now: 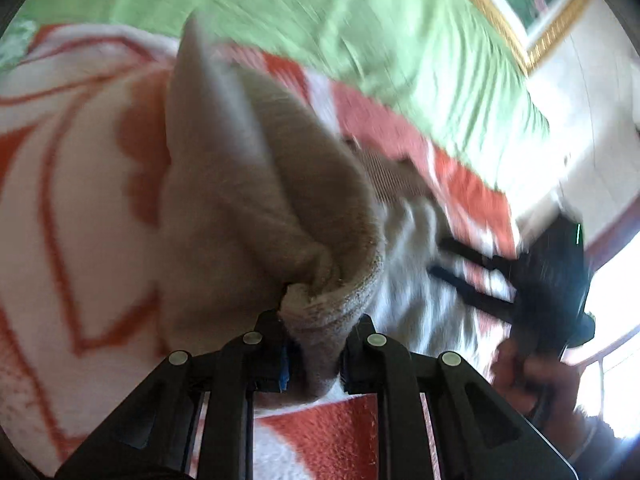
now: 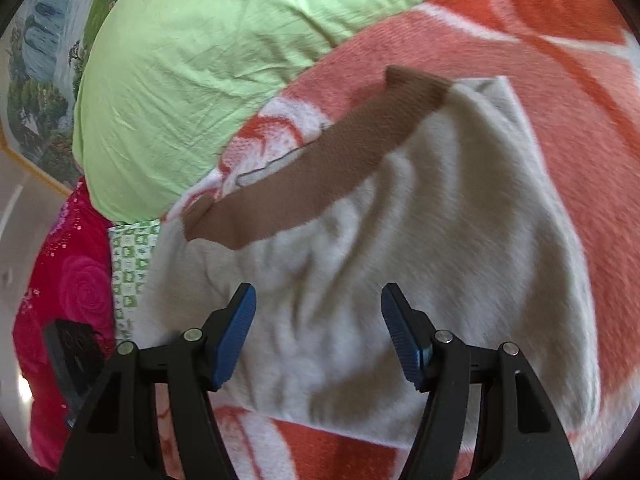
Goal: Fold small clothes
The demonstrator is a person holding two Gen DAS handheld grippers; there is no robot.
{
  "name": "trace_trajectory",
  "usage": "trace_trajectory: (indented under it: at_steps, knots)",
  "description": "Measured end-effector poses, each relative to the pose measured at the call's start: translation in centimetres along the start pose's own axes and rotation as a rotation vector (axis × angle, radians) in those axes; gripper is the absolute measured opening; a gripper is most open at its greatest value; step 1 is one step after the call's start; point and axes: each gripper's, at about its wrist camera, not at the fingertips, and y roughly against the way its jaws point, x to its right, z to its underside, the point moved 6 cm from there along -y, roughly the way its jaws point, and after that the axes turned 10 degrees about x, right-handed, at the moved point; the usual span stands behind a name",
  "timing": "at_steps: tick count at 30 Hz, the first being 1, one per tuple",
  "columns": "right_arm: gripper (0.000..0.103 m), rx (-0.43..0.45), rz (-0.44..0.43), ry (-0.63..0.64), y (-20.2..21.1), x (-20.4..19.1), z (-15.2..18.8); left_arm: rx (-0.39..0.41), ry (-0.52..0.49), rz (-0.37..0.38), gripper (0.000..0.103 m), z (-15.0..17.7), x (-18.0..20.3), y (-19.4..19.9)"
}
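A small cream fleece garment with a brown band along its far edge lies on an orange-and-white blanket. My left gripper is shut on a bunched edge of the garment and holds it lifted off the blanket. My right gripper is open, with its blue pads spread just above the near part of the garment. In the left wrist view, the right gripper shows at the right, blurred, in the person's hand.
A green pillow or sheet lies beyond the blanket. A red floral cloth and a green checked cloth lie at the left. A dark flat object rests on the red cloth. A framed landscape picture hangs behind.
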Motion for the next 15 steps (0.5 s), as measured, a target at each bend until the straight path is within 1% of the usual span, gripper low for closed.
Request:
trace_trajectory:
  at_steps: [2, 4, 5, 8, 12, 15]
  knots:
    - [0.066, -0.05, -0.036, -0.004, -1.4, -0.8, -0.2, -0.06, -0.044, -0.01, 0.017, 1.5, 0.9, -2.0]
    - [0.071, -0.105, -0.089, -0.005, -3.0, -1.9, -0.3, -0.081, -0.063, -0.011, 0.017, 2.2, 1.5, -2.9]
    - [0.076, -0.127, -0.105, 0.002, -3.8, -2.4, -0.2, -0.087, -0.064, -0.008, 0.017, 2.4, 1.7, -3.2]
    - [0.078, -0.164, -0.142, 0.046, -6.1, -3.8, -0.3, -0.087, -0.047, 0.0, 0.017, 2.3, 1.6, -3.3]
    - [0.078, -0.227, -0.139, 0.058, -9.3, -4.6, -0.1, -0.094, -0.038, 0.008, 0.017, 2.1, 1.4, -3.5]
    - [0.078, -0.228, -0.168, 0.074, -10.9, -6.1, -0.7, -0.1, -0.052, 0.001, 0.017, 2.2, 1.0, -3.6]
